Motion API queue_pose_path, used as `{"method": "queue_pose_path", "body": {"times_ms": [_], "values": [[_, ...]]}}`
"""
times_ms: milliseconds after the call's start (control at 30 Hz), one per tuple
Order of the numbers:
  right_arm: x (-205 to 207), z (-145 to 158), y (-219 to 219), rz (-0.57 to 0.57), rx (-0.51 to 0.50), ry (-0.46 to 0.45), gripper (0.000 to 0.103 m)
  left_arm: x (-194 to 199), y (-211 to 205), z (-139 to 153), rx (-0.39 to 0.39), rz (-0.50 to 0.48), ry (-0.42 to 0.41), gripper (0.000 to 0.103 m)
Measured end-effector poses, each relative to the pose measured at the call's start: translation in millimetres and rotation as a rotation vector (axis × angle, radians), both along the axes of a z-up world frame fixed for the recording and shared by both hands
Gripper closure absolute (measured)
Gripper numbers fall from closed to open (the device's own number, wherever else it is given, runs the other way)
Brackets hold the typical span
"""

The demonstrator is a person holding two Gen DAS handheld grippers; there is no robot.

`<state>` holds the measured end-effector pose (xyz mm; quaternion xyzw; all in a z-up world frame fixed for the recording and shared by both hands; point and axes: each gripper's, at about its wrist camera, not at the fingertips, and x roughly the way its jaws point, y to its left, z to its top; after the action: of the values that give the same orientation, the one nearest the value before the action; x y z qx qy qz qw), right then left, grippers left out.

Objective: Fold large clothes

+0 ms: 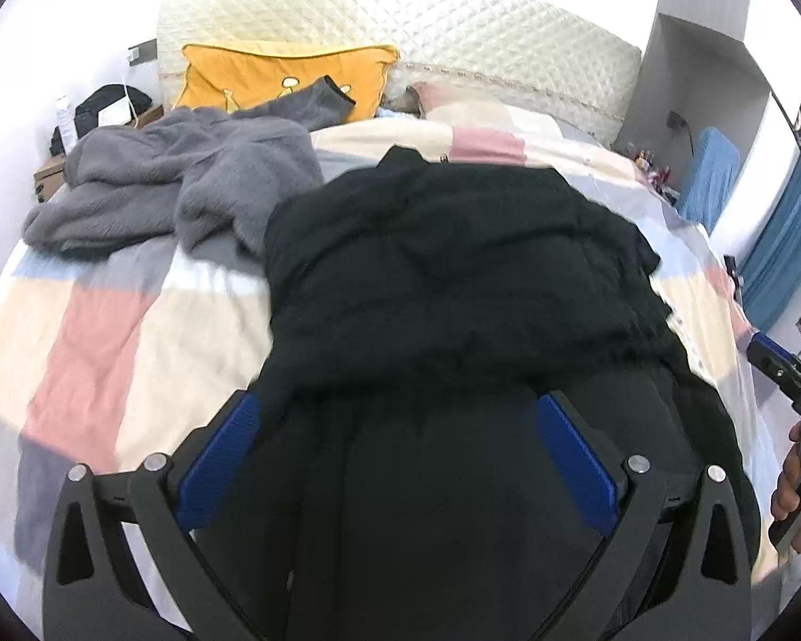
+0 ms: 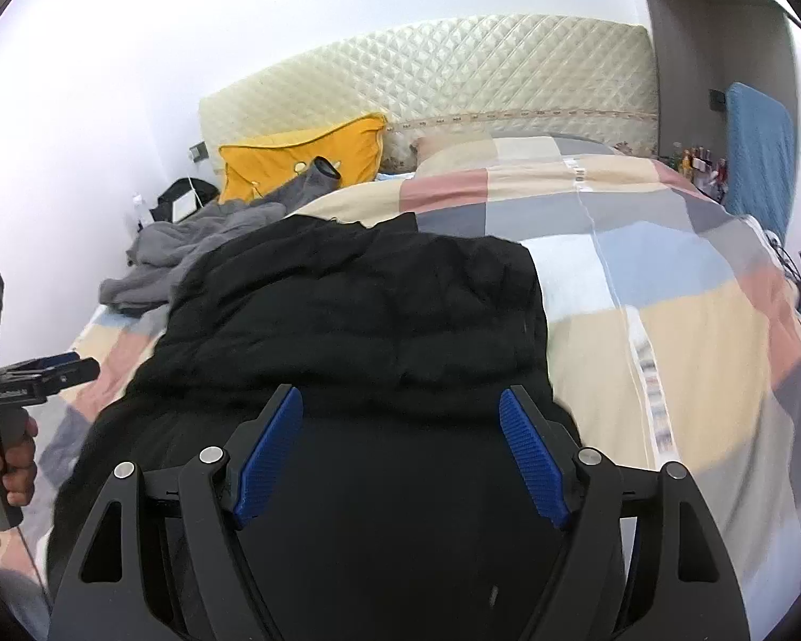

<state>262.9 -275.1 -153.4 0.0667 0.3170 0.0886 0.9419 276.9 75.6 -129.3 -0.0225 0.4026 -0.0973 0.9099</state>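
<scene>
Black jacket (image 1: 454,278) near hem hidden behind spread left gripper (image 1: 395,406), right gripper (image 2: 400,400).

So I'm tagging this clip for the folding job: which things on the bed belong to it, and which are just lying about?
Part of the job:
- black padded jacket, spread on the bed
- left gripper, open over it
- right gripper, open over it
- grey fleece garment, probably next

Lying about:
- yellow cushion
- checked duvet
- quilted headboard

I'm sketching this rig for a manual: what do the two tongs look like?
Both the left tongs and right tongs have black angular linkage frames with triangular cutouts, silver pivot bolts and ribbed blue pads. Seen from the side, the handles carry small white lettering.
</scene>
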Motion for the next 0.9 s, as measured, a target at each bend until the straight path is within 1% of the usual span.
{"method": "queue_pose_path", "body": {"times_ms": [67, 100, 200, 300, 400, 533, 567, 600, 633, 767, 800, 833, 900], "values": [[-26.8, 0.0, 4.8, 0.001, -0.005, 0.002, 0.028, -25.4, 4.1, 4.1, 0.001, -0.011, 0.004, 0.000], [-38.9, -0.3, 6.9, -0.001, -0.010, 0.005, 0.028, -31.0, 4.2, 5.0, 0.002, -0.015, 0.008, 0.000], [-59.0, -0.3, 10.0, -0.004, -0.015, 0.010, 0.028, -59.9, 11.4, 8.2, -0.012, -0.016, 0.034, 0.000], [-83.4, -1.2, 1.8, -0.022, 0.021, 0.015, 0.028, -80.0, 24.4, 7.0, -0.045, -0.004, 0.080, 0.000], [-90.0, -2.5, -13.1, -0.055, 0.064, 0.044, 0.028, -92.4, 35.1, 4.9, -0.066, 0.006, 0.125, 0.000], [-94.3, -6.8, -38.0, -0.080, 0.139, 0.100, 0.027, -103.9, 59.9, 1.3, -0.151, 0.051, 0.190, 0.000], [-95.9, -7.4, -43.8, -0.103, 0.138, 0.106, 0.027, -106.0, 66.6, -1.8, -0.180, 0.060, 0.212, 0.000], [-97.8, -7.4, -49.6, -0.131, 0.111, 0.106, 0.027, -108.0, 72.7, -6.0, -0.209, 0.064, 0.230, 0.000], [-98.9, -7.6, -54.6, -0.142, 0.095, 0.112, 0.027, -109.4, 76.6, -8.0, -0.222, 0.068, 0.238, 0.000], [-94.9, -9.9, -76.1, -0.141, 0.156, 0.154, 0.027, -110.7, 96.3, -30.2, -0.268, 0.130, 0.296, 0.000], [-91.3, -12.3, -82.7, -0.144, 0.169, 0.180, 0.027, -110.5, 99.6, -34.5, -0.276, 0.142, 0.308, 0.000], [-88.1, -14.4, -87.4, -0.148, 0.166, 0.200, 0.027, -110.2, 102.1, -38.3, -0.283, 0.155, 0.319, 0.000], [-82.5, -22.3, -101.9, -0.208, 0.146, 0.238, 0.027, -109.8, 107.8, -48.0, -0.307, 0.185, 0.342, 0.000]]}}
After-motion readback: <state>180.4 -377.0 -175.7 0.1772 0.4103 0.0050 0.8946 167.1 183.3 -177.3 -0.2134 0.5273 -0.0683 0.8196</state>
